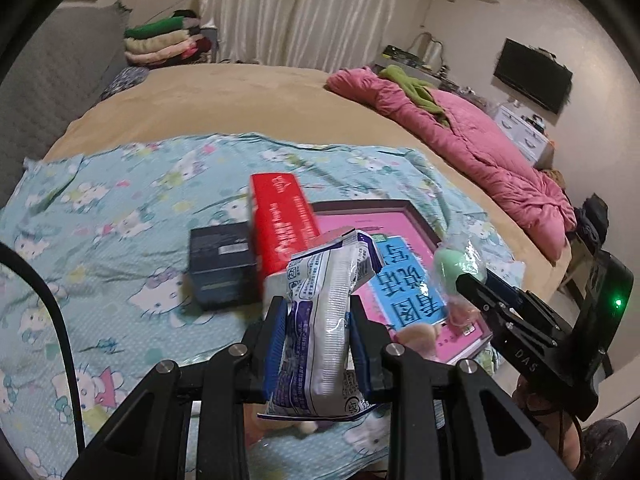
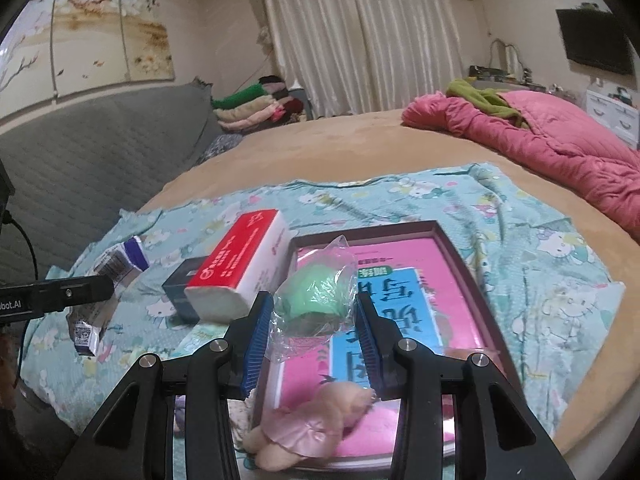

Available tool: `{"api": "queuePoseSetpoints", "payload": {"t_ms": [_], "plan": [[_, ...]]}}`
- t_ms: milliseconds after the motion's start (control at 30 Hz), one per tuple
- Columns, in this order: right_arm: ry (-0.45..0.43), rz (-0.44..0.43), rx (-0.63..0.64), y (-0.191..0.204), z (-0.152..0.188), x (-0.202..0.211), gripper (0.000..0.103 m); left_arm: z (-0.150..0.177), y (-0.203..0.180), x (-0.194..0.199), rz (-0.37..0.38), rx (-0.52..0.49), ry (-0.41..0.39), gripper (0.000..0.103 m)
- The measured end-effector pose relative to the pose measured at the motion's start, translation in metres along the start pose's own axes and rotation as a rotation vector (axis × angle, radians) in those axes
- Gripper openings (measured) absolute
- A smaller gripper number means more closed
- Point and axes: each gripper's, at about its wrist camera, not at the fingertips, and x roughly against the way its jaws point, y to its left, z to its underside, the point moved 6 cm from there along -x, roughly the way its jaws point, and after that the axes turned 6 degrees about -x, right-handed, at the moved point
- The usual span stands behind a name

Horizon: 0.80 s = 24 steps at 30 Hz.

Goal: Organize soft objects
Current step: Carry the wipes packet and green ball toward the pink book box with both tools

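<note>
both soft packs lifted, none sorted yet
your left gripper [image 1: 318, 332] pinches the cotton-pad pack [image 1: 320, 320], your right gripper [image 2: 312, 336] the bagged green sponge [image 2: 314, 294]; the pink doll [image 2: 308, 424] still lies on the tray [image 2: 472, 276]

Your left hand-held gripper [image 1: 318, 330] clamps a glossy, crinkled plastic pack [image 1: 320, 320]. Your right hand-held gripper [image 2: 314, 342] grips a matt green sponge [image 2: 310, 298] in clear film. The printed sheet [image 2: 520, 248] is soft cloth; the red tissue pack [image 2: 240, 264] looks glossy.

Pink quilt [image 2: 560, 152] on bed; TV [image 2: 596, 40] on wall.
</note>
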Motion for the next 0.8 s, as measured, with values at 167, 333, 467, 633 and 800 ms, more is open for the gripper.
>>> {"api": "queuePoseSetpoints", "payload": {"t_ms": [167,333,467,633,800], "plan": [[-0.015,0.016,-0.034,-0.016,-0.003,0.007,0.043,-0.009,-0.031,-0.013,0.019,-0.056,0.017,0.03],[-0.026,0.036,-0.063,-0.031,-0.004,0.014,0.043,-0.011,-0.056,-0.031,0.032,-0.1,0.048,0.03],[-0.029,0.046,-0.084,-0.041,-0.004,0.017,0.043,-0.008,-0.069,-0.047,0.033,-0.128,0.077,0.03],[-0.018,0.058,-0.108,-0.051,-0.001,0.017,0.043,-0.003,-0.082,-0.067,0.03,-0.159,0.116,0.03],[0.0,0.063,-0.127,-0.058,0.003,0.014,0.043,0.002,-0.092,-0.089,0.028,-0.181,0.156,0.03]]}}
